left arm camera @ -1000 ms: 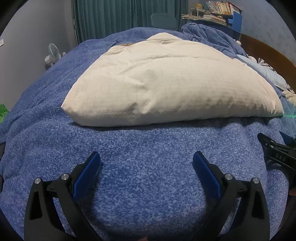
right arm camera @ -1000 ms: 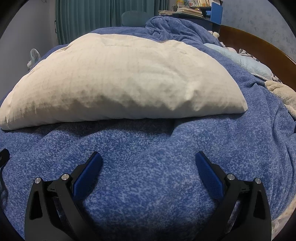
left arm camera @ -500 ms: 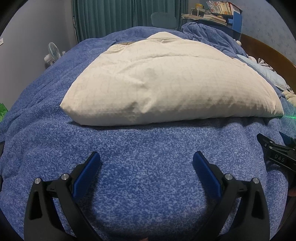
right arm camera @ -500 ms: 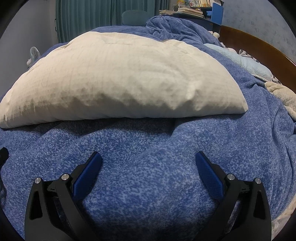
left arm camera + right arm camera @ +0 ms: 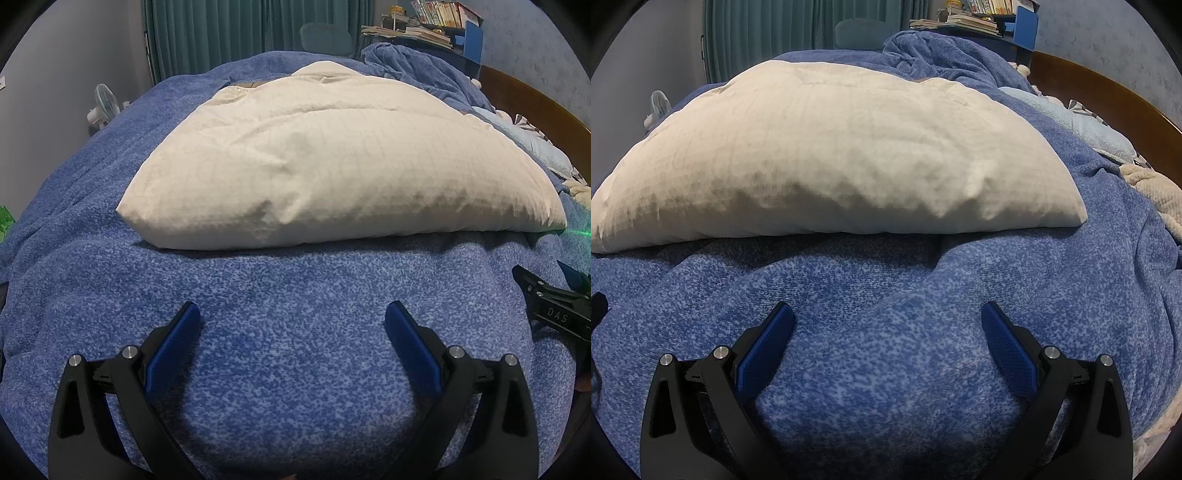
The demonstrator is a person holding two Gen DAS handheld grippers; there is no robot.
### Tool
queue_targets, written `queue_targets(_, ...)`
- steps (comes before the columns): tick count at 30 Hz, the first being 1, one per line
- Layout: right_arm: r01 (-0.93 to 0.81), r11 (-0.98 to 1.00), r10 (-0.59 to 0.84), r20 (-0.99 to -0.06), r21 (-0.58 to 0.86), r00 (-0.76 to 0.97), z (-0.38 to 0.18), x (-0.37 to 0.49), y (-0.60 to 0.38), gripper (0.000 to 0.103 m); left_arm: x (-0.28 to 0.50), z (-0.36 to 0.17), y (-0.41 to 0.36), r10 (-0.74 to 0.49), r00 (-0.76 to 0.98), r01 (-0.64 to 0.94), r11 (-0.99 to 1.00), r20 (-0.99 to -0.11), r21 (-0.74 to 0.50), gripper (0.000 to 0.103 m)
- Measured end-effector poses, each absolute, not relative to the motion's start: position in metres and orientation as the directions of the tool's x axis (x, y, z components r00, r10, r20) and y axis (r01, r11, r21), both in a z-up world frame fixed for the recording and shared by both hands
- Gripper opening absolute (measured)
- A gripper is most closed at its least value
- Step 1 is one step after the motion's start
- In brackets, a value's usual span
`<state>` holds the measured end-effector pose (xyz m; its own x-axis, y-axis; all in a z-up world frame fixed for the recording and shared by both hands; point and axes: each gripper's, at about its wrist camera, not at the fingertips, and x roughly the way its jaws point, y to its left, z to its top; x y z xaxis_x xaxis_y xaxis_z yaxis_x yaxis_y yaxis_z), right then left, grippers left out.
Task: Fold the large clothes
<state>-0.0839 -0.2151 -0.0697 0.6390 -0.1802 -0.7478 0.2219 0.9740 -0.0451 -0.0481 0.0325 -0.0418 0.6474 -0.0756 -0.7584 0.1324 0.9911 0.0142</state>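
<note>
Left gripper (image 5: 291, 321) and right gripper (image 5: 888, 321) hover over the blue blanket (image 5: 295, 288), jaws apart, near the folded cream jacket (image 5: 332, 177)

The garment (image 5: 332, 170) was cream with a faint grid, perhaps quilted, the blanket (image 5: 295, 354) speckled blue, the curtains (image 5: 207, 33) teal, the gripper pads (image 5: 764, 354) blue.

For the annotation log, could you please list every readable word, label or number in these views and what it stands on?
"DAS": white letters on the black body of the right gripper, seen at the edge of the left wrist view.
Book spines on the shelf: print too small and blurred to read.
Nothing else legible.
</note>
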Motion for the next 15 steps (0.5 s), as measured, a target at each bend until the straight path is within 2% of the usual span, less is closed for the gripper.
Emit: queue_targets(15, 0.227, 0.972, -0.191, -0.749, -0.056, 0.634, -0.0718, -0.0826, -0.2091, 0.098, -0.0426, -0.0469, 0.0331, -0.077, 0.642, 0.140, 0.990, -0.763, 0.018, 0.096)
